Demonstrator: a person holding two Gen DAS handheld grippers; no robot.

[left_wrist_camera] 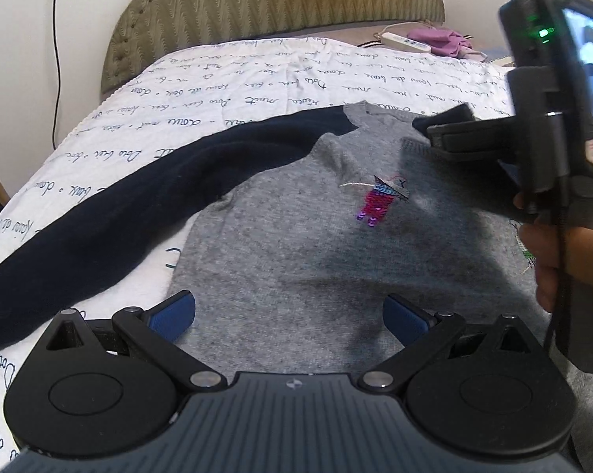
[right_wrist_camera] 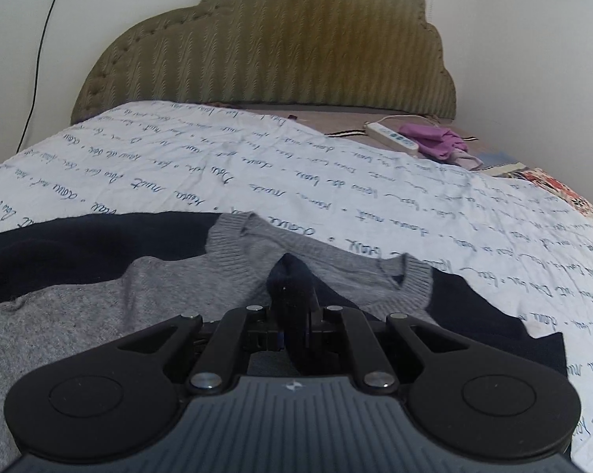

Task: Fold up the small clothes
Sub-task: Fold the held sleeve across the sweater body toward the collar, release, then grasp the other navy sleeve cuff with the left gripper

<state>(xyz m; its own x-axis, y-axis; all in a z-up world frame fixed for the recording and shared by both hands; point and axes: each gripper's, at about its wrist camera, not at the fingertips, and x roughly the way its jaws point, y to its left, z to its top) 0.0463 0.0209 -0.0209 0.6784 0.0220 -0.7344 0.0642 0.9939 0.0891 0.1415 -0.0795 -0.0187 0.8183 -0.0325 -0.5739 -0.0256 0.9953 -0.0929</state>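
A small grey sweater (left_wrist_camera: 296, 244) with navy sleeves lies face up on the bed, a pink embroidered figure (left_wrist_camera: 379, 201) on its chest. Its left navy sleeve (left_wrist_camera: 111, 205) stretches out flat toward the bed's edge. My left gripper (left_wrist_camera: 289, 315) hovers open over the sweater's lower body, with nothing between its blue pads (left_wrist_camera: 172, 315). My right gripper (right_wrist_camera: 294, 307) is shut on the end of the right navy sleeve (right_wrist_camera: 290, 276), held over the grey chest below the collar (right_wrist_camera: 320, 252). In the left wrist view the right gripper (left_wrist_camera: 442, 128) comes in from the right, held by a hand (left_wrist_camera: 552, 272).
The bed has a white sheet with blue script (right_wrist_camera: 335, 181) and an olive padded headboard (right_wrist_camera: 264, 59). A white power strip (right_wrist_camera: 391, 136) and a purple cloth (right_wrist_camera: 438, 142) lie near the headboard. A black cable (left_wrist_camera: 55, 59) hangs down the wall at left.
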